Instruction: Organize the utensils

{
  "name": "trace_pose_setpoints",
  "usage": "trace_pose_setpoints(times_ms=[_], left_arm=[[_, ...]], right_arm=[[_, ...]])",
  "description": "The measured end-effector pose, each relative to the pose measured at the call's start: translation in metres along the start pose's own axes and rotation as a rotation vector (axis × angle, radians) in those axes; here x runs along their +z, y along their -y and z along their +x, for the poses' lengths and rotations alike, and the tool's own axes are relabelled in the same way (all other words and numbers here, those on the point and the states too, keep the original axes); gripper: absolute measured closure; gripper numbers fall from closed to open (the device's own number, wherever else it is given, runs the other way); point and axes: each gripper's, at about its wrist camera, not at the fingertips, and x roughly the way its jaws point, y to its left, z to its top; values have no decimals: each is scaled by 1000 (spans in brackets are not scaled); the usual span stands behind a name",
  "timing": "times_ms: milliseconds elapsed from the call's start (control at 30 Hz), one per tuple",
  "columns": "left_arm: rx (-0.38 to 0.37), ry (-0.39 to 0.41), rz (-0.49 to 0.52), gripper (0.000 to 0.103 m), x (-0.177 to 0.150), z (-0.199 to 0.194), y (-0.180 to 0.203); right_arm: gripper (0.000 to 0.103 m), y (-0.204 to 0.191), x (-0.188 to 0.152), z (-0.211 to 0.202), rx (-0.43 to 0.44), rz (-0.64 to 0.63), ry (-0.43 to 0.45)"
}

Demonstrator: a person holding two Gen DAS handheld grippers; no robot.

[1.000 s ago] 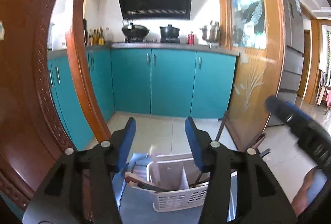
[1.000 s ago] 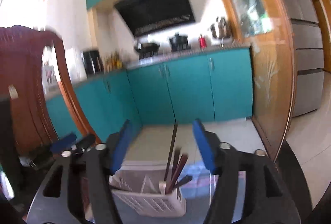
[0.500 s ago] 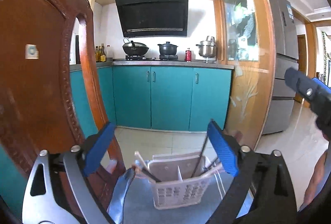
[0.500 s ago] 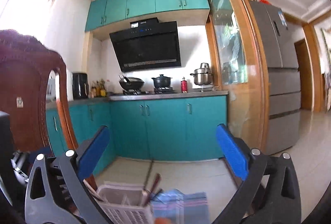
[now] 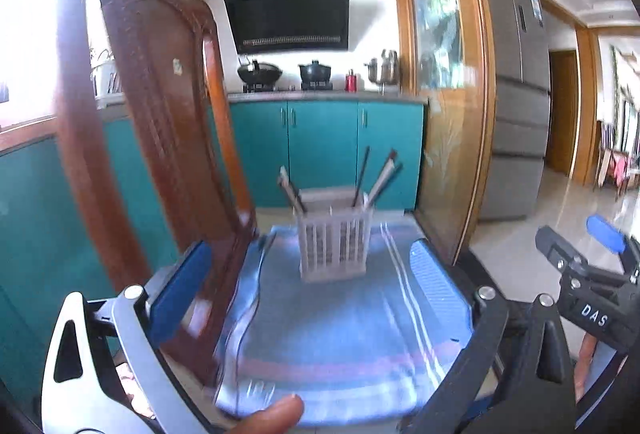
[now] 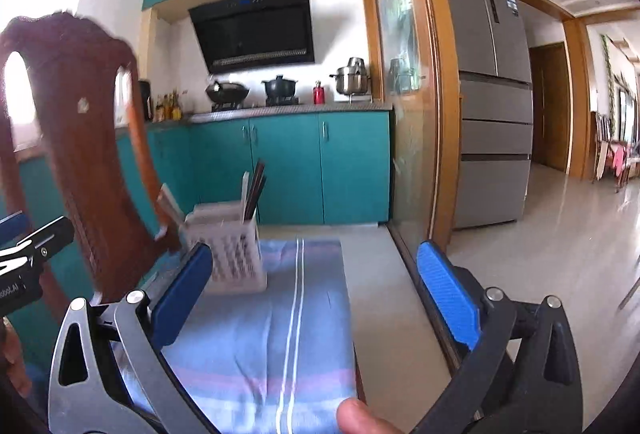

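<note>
Left wrist view: you're holding the left gripper and right gripper spread wide and empty, having just been opening, since the utensil basket at 12 o'clock is standing loaded.

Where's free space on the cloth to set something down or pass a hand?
The striped cloth is bare from the basket to its near edge, between the chair back and the glass door. It is crowded at the far end, where utensils stick out of the basket, close beside the chair.
</note>
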Motion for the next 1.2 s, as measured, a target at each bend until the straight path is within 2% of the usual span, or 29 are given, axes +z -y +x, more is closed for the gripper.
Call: trace_pose_setpoints(times_ms=[167, 367, 1200], left_arm=[[6, -25, 25, 4, -19, -36, 3], [18, -5, 31, 4, -17, -55, -2], [29, -3, 23, 4, -19, -63, -9]], right_arm=[[3, -17, -9, -37, 6, -51, 3], [3, -31, -11, -63, 21, -92, 17], [3, -44, -11, -72, 40, -105, 27]])
